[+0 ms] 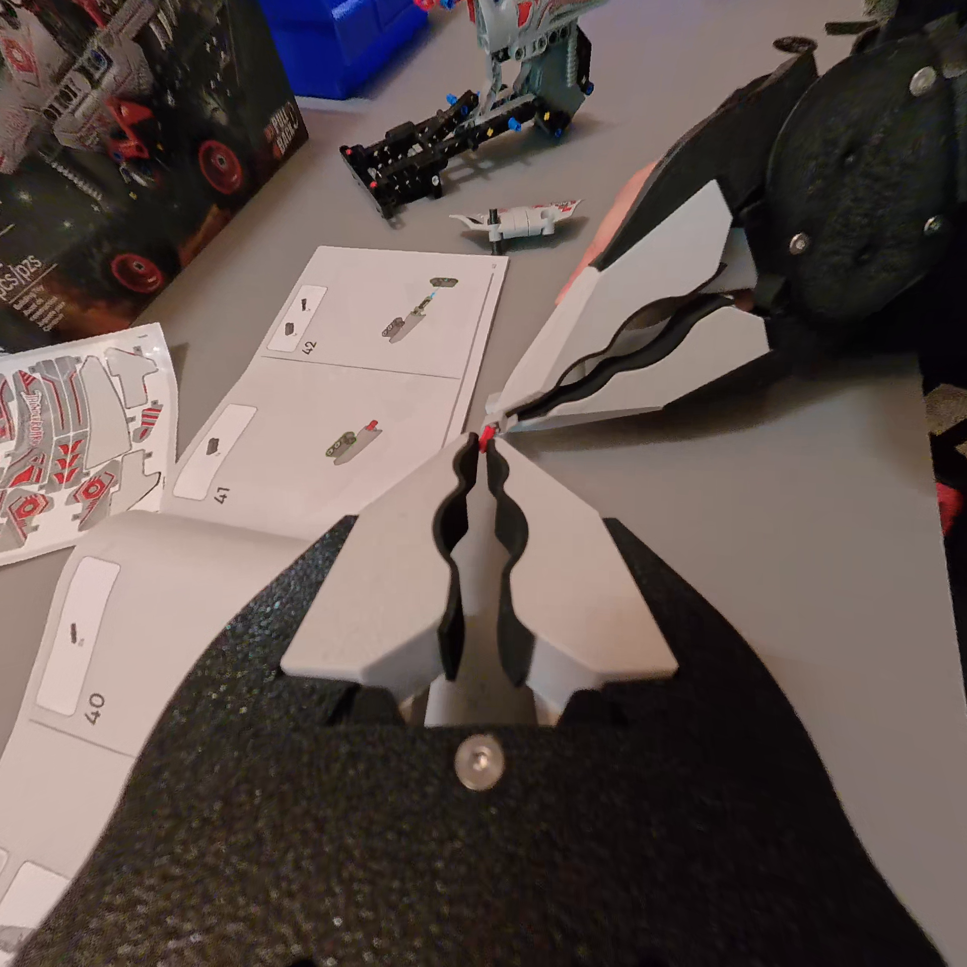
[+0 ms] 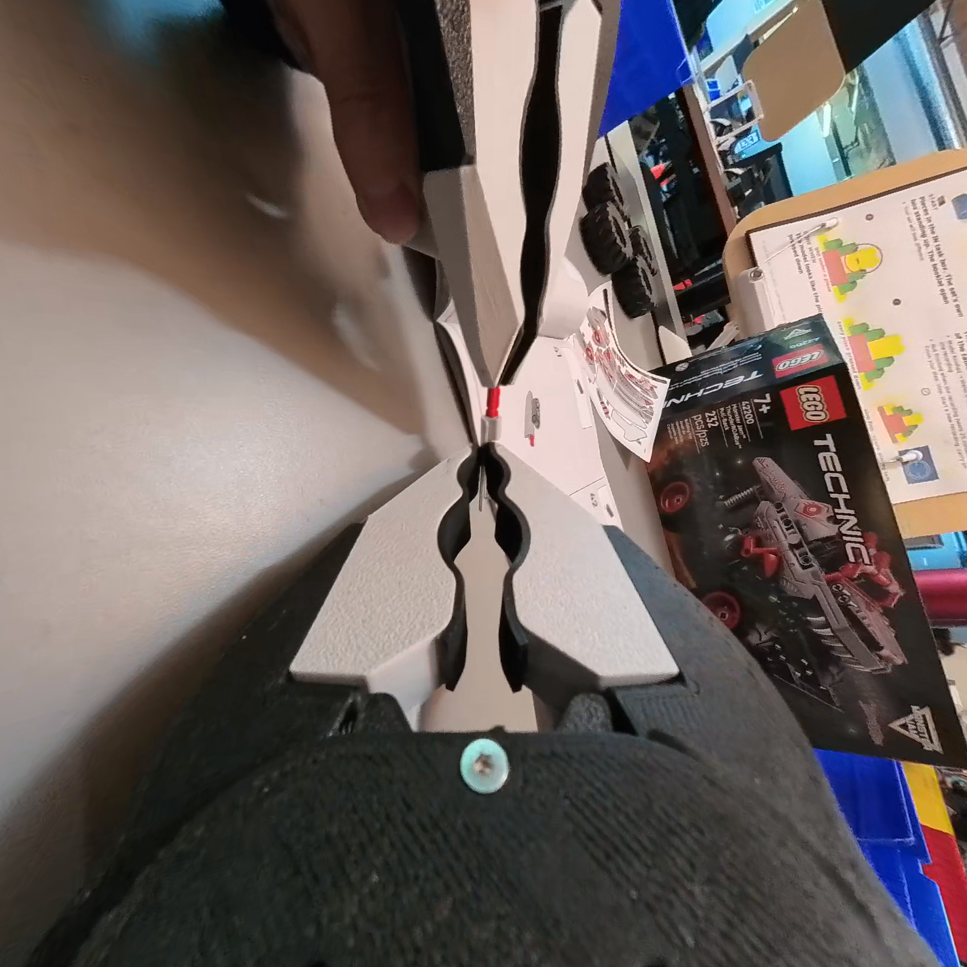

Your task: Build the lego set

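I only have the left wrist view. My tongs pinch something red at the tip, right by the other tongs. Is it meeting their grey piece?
Observer: In the right wrist view, the red pin touches the grey piece end-on; I cannot tell whether it has seated.
Operator: Are they lined up?
Observer: Yes. Pin and piece form one straight line between the left tongs and the right tongs.
Operator: I see no wheels anywhere.
Observer: Black tyres sit together beyond the sticker sheet.
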A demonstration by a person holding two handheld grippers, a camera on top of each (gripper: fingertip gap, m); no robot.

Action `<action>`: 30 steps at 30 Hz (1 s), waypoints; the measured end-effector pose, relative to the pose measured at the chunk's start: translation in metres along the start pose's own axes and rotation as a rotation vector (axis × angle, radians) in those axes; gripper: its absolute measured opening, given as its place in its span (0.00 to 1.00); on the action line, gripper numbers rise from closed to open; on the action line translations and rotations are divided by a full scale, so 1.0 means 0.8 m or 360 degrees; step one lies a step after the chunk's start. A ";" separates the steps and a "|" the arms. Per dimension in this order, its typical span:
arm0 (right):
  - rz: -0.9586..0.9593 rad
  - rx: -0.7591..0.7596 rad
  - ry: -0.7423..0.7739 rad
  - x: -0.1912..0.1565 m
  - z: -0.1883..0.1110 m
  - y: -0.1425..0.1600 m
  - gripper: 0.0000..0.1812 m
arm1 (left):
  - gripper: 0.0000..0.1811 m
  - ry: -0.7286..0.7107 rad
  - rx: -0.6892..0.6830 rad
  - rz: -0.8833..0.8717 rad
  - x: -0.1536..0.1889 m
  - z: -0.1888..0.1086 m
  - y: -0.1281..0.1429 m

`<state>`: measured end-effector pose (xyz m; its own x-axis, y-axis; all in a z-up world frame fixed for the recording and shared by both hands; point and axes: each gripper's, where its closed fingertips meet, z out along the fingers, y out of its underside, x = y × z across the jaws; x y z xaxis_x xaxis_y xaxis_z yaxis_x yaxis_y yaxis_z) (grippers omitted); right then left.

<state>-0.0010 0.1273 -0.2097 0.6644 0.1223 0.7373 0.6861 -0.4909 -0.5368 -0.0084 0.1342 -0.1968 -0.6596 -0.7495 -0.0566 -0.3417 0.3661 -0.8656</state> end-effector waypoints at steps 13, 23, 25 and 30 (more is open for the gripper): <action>-0.0041 0.0073 0.0089 0.009 -0.007 -0.008 0.00 | 0.00 0.0016 0.0113 0.0138 0.004 -0.007 -0.013; -0.0214 -0.0178 0.0062 -0.001 0.004 0.021 0.00 | 0.00 0.0025 -0.0202 0.0368 0.010 0.004 0.023; -0.0228 -0.0175 0.0062 -0.002 0.005 0.018 0.01 | 0.00 0.0072 -0.0214 0.0294 0.014 0.007 0.027; -0.0203 -0.0180 0.0060 -0.001 0.005 0.021 0.01 | 0.01 0.0103 -0.0310 0.0295 0.014 0.010 0.041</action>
<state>0.0110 0.1222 -0.2211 0.5612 0.1581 0.8125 0.7250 -0.5675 -0.3903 -0.0220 0.1334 -0.2298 -0.7622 -0.6253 -0.1674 -0.3295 0.5974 -0.7311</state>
